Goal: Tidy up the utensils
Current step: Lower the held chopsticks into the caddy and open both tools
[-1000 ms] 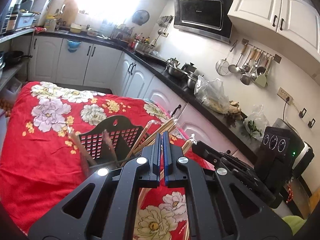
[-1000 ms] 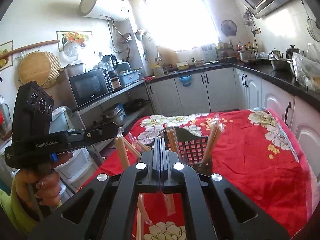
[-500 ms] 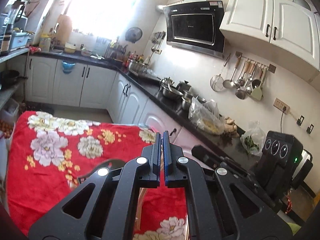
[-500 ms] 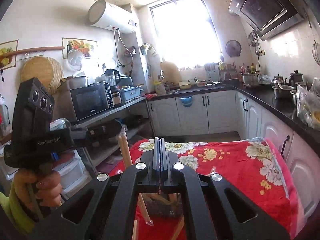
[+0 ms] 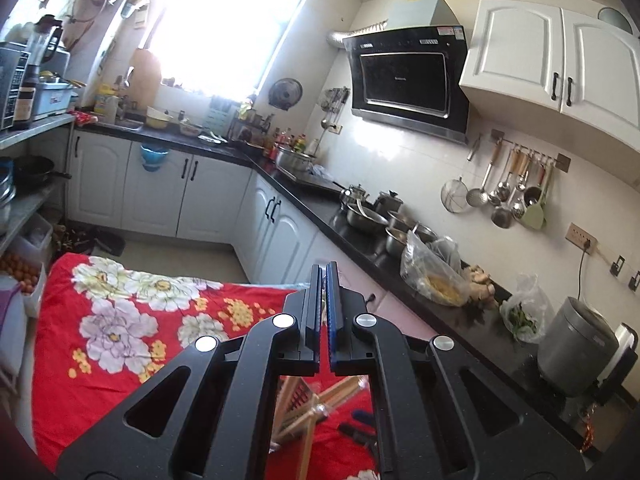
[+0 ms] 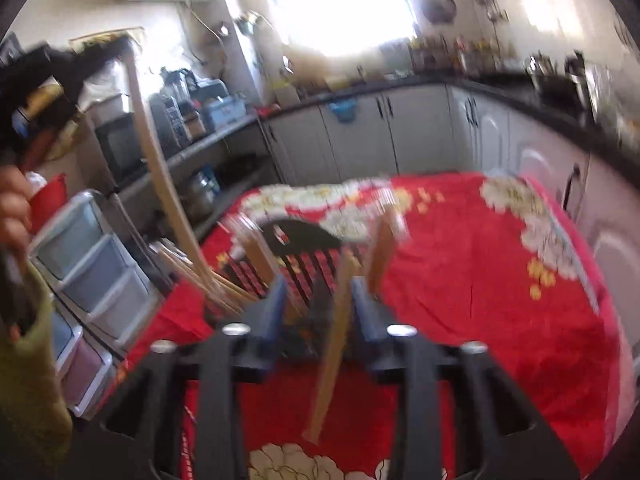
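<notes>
A black perforated utensil holder point(image 6: 304, 240) stands on the red floral tablecloth point(image 6: 480, 300), with several wooden chopsticks leaning in it. My right gripper point(image 6: 319, 284) hovers just in front of the holder, pointing down at it. Its jaws are opening, and a chopstick point(image 6: 334, 344) stands loose in the gap, close to the right pad. At the upper left of that blurred view, my left gripper point(image 6: 116, 46) is shut on a long chopstick point(image 6: 160, 168) that hangs down toward the holder. In the left wrist view, the left gripper point(image 5: 323, 280) is raised, with chopsticks point(image 5: 320, 396) visible beneath it.
A plastic drawer unit point(image 6: 92, 272) stands by the table's left edge. A black counter point(image 5: 320, 208) with pots and bags runs along the table's right side, above white cabinets. A hand point(image 6: 12, 200) in a green sleeve holds the left gripper.
The left gripper has risen, so the holder has slid under its fingers. The right gripper has tipped down toward the holder, and its jaws have parted around a chopstick.
</notes>
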### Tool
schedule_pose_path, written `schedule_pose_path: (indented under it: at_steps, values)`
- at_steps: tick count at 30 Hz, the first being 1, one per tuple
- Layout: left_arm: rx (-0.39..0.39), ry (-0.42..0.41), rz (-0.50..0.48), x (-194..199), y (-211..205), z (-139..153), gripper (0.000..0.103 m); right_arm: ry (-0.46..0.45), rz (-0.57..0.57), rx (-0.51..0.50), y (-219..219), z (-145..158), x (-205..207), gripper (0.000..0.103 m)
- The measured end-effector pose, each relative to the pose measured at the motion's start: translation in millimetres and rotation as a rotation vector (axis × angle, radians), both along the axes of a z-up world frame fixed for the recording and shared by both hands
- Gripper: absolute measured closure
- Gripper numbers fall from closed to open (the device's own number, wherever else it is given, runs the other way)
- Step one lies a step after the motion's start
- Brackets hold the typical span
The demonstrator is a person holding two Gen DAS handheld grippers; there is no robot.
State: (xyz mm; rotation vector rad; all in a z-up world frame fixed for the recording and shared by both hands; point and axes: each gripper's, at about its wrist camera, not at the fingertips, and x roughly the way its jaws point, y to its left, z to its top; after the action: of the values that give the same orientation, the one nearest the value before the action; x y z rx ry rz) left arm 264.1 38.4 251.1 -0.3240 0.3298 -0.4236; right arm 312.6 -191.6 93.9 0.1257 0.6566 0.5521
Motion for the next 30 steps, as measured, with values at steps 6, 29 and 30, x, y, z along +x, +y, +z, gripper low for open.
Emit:
schedule_pose_path:
  at_steps: [6,29,30]
  values:
    - [-0.007,-0.009,0.034,13,10,5,0.103,0.096,0.002,-0.037,9,-38,14,0.065]
    - [0.016,0.049,0.061,43,32,-28,0.103,0.059,0.068,0.021,18,-17,9,0.093]
    - [0.015,0.056,0.061,44,33,-31,0.103,0.022,0.064,0.029,16,-6,7,0.093]
